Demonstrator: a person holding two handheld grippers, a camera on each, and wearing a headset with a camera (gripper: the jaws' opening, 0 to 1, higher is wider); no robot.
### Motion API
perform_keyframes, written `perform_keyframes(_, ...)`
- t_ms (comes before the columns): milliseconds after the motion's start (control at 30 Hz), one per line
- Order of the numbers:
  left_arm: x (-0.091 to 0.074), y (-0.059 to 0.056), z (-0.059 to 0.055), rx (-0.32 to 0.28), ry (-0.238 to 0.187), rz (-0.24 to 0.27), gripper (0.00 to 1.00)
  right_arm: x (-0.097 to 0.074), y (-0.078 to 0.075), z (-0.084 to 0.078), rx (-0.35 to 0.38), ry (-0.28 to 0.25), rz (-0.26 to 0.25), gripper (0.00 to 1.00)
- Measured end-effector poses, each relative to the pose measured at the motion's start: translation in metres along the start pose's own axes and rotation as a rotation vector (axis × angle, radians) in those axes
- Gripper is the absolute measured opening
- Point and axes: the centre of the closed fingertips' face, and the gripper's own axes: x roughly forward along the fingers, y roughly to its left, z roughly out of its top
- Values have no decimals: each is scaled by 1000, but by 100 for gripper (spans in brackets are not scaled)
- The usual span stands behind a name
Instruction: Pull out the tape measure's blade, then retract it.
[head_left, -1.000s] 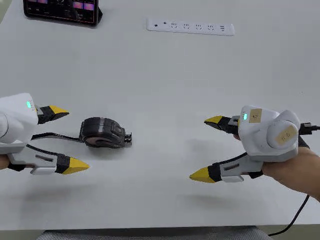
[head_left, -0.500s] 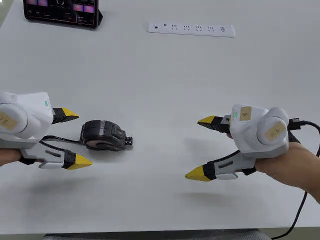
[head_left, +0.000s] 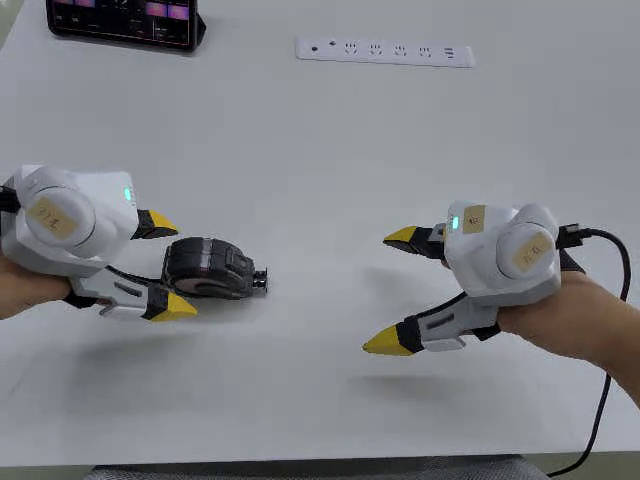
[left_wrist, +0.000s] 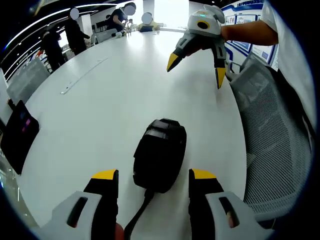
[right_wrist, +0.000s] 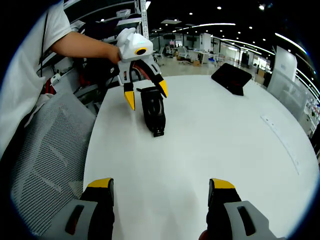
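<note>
Power strip (head_left: 384, 52): on tabletop (head_left: 320, 150), well beyond right fingers (head_left: 402, 236). Dark tablet (head_left: 125, 22): well beyond left fingers (head_left: 160, 222).

Bare table (head_left: 320, 180) stretches between the tape measure (head_left: 205, 267) and the right gripper (head_left: 390, 291); that way lies open. The power strip (head_left: 384, 51) and tablet (head_left: 125, 20) sit well apart, at the far edge.

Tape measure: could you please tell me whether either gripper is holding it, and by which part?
Nothing is held. The left gripper, open, flanks the rear of the tape measure with gaps; the right gripper is open, apart.
</note>
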Motion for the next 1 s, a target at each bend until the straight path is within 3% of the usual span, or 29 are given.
perform_keyframes(467, 11, -3, -5, 12, 44, -44, 42, 10, -2, 4, -13, -3, 19, 75)
perform_keyframes(1000, 14, -3, -9, 33, 69, -50, 30, 17, 0, 6, -21, -9, 35, 72)
